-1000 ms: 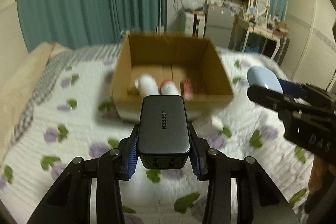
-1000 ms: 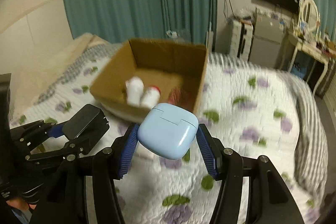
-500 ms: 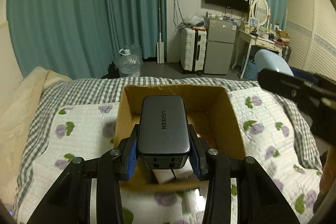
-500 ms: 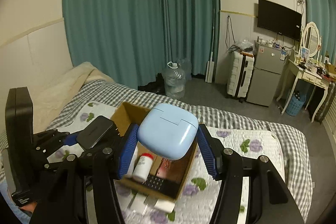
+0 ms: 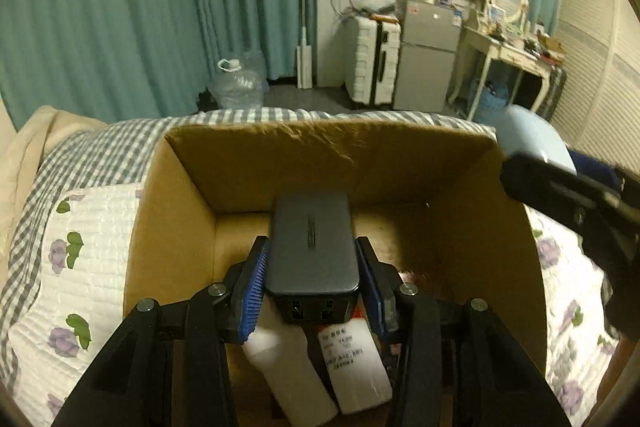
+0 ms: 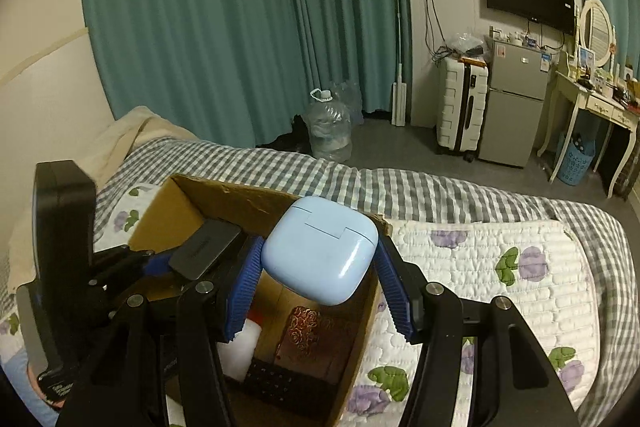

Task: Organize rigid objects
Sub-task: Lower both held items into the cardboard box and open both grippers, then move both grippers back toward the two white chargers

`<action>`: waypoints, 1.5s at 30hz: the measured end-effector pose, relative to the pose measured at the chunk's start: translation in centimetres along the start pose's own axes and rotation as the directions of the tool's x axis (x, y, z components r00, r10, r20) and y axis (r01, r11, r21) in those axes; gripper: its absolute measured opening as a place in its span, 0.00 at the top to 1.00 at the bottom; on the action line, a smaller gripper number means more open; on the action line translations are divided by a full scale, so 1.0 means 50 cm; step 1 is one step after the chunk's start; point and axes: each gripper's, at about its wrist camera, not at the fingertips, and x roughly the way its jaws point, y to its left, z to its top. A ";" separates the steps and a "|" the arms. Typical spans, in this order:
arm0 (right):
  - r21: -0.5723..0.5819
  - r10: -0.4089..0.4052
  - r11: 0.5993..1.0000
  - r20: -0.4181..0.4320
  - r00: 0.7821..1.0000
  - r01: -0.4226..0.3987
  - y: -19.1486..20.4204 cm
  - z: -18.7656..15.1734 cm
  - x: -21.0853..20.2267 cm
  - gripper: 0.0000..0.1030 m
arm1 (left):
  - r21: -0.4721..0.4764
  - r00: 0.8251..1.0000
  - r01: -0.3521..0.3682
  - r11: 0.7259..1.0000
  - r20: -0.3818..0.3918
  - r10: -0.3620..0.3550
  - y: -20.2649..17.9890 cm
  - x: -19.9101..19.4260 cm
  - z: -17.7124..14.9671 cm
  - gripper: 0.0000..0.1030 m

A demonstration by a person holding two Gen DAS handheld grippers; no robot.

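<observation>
Overhead, matte slab charger (image 5: pixel 313 243) – corrugated cardboard box (image 5: pixel 304 155), glossy rounded case (image 6: pixel 322 259)

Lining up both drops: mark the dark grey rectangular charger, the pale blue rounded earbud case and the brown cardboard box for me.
dark grey rectangular charger (image 5: pixel 313 241), left wrist view, middle of its top face.
pale blue rounded earbud case (image 6: pixel 320 254), right wrist view, centre of its front shell.
brown cardboard box (image 5: pixel 332 163), left wrist view, inner face of its far wall.

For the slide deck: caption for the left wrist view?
Left tool holds a grey charger over the open cardboard box containing white bottles.
</observation>
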 end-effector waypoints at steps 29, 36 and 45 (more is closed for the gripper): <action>-0.055 -0.104 0.993 0.016 0.994 0.105 0.043 -0.018 -0.221 0.14 | 0.017 0.989 -0.087 0.996 0.125 0.084 0.035 -0.328 -0.078 0.36; -0.113 -0.098 0.989 0.011 0.995 0.099 0.082 -0.100 -0.327 0.14 | 0.027 0.995 -0.031 0.999 0.097 0.028 0.016 -0.374 -0.149 0.35; -0.131 -0.086 0.989 -0.116 0.990 0.070 0.081 -0.249 -0.217 0.14 | -0.054 0.999 -0.043 0.998 -0.011 0.042 0.027 -0.277 -0.274 0.35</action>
